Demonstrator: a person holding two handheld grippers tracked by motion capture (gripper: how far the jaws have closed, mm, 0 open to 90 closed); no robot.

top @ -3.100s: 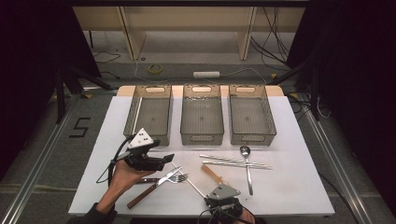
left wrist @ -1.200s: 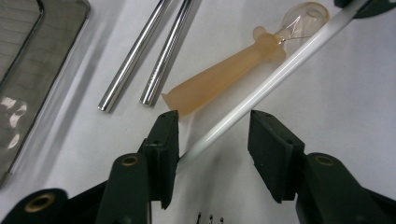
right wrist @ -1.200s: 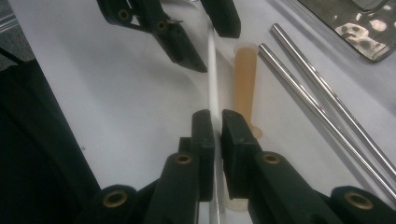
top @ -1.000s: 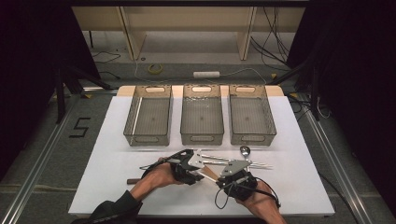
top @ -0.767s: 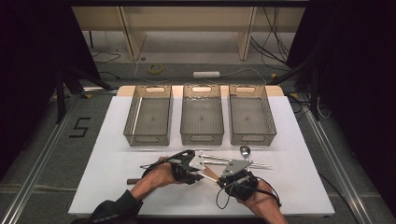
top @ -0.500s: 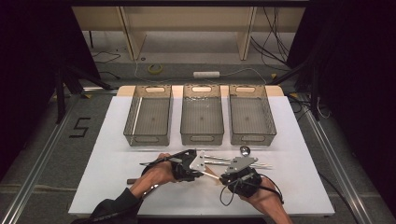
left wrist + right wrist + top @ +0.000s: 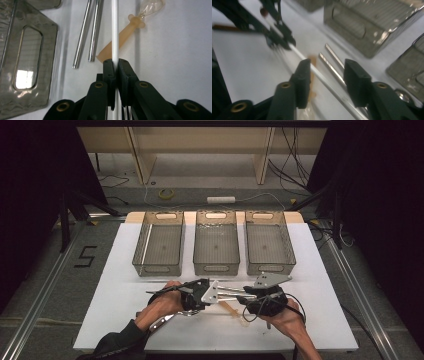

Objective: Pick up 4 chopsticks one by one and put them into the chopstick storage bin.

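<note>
On the white worktop (image 7: 320,285) the three bins (image 7: 216,249) hold almost nothing, so sorting seems barely begun. The left tool (image 7: 115,67) is clamped on a white chopstick (image 7: 114,30); the right tool (image 7: 327,75), jaws just widening, straddles it without pressing.

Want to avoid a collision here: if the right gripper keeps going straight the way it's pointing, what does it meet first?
Probably the left gripper, which is shut on the white rod running between the right gripper's open jaws. Depth is unclear in this blurred view.
</note>
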